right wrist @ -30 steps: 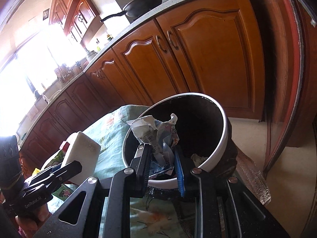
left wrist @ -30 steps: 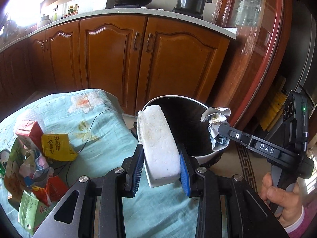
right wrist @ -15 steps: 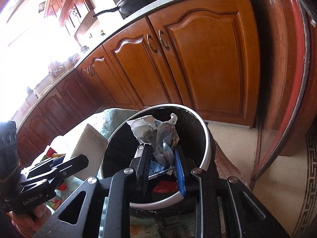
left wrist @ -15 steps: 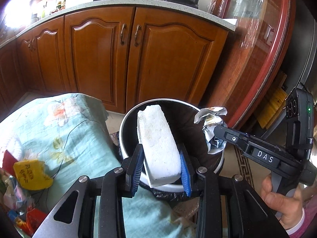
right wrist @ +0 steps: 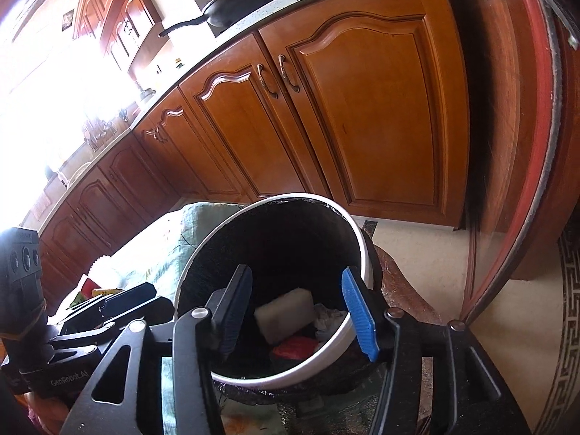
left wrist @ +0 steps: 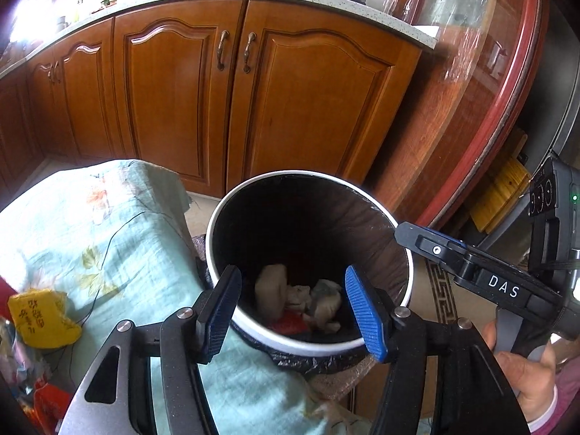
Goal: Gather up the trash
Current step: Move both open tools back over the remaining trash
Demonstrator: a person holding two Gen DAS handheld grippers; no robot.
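A white-rimmed bin [left wrist: 362, 189] with a black liner stands beside the table; it also shows in the right wrist view [right wrist: 368, 253]. Inside lie a white foam block [right wrist: 286, 312], crumpled paper [left wrist: 326, 302] and a red wrapper [right wrist: 295, 348]. My left gripper [left wrist: 291, 308] is open and empty over the bin's near rim. My right gripper [right wrist: 297, 311] is open and empty above the bin mouth, and it shows from the side in the left wrist view [left wrist: 427, 243]. A yellow wrapper [left wrist: 41, 320] and other litter lie on the table at the left.
The table has a pale green flowered cloth [left wrist: 101, 239]. Wooden kitchen cabinets [left wrist: 232, 83] stand behind the bin. A red-framed glass door [left wrist: 489, 83] is at the right. A patterned rug [right wrist: 569, 326] lies on the floor.
Both grippers opened over the bin. The foam block left the left gripper and the crumpled paper left the right one; both now lie inside the bin.
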